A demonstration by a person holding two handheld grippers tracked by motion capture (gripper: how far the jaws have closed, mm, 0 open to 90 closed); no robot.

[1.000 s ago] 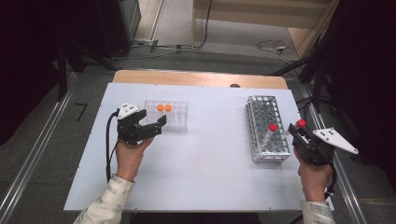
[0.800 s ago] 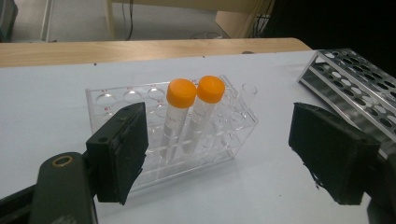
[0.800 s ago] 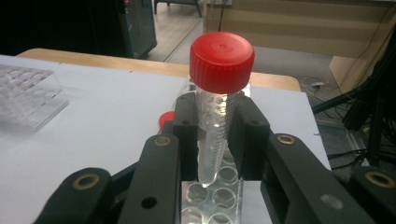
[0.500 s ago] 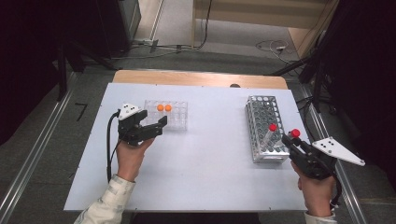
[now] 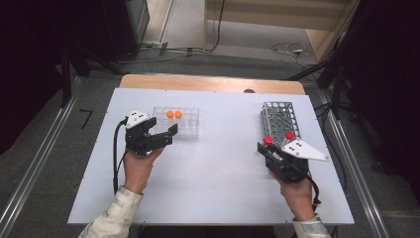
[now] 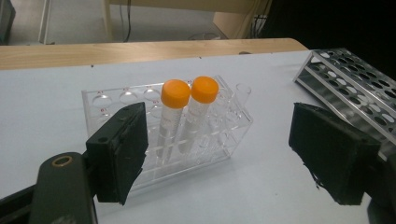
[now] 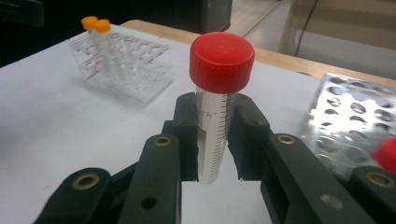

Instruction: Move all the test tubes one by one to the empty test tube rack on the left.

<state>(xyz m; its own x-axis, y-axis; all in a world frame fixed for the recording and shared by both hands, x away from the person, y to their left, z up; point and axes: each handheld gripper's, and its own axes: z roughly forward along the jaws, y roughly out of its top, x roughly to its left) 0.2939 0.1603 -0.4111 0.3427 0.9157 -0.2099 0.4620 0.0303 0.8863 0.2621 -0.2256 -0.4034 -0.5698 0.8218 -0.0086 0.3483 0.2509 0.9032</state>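
Pinching a red-capped tube [image 7: 218, 107] upright between their pads, the right tongs [image 5: 275, 154] sat over the bare white desk [image 5: 223, 163], just in front of the metal wire rack [image 5: 280, 119]. The tube's clear, graduated body was clamped on both sides below the cap, its lower end hanging free beneath the pads. A second red-capped tube [image 5: 289, 135] stood in the near end of that rack, just beside the right tongs and touching neither them nor the held tube. Well off to the other side, the left tongs [image 5: 157, 137] rested low over the desk with their pads spread wide and nothing between them. Straight ahead of those left tongs, close but apart from them, stood a clear plastic rack [image 6: 173, 140] carrying two orange-capped tubes [image 6: 183, 112] side by side in its back row, the other wells around them vacant. Between the two tongs lay open desk surface with nothing on it to block the way. Beyond the desk's far wooden edge [image 5: 208, 83], cables [image 5: 285, 48] trailed across a grey floor.
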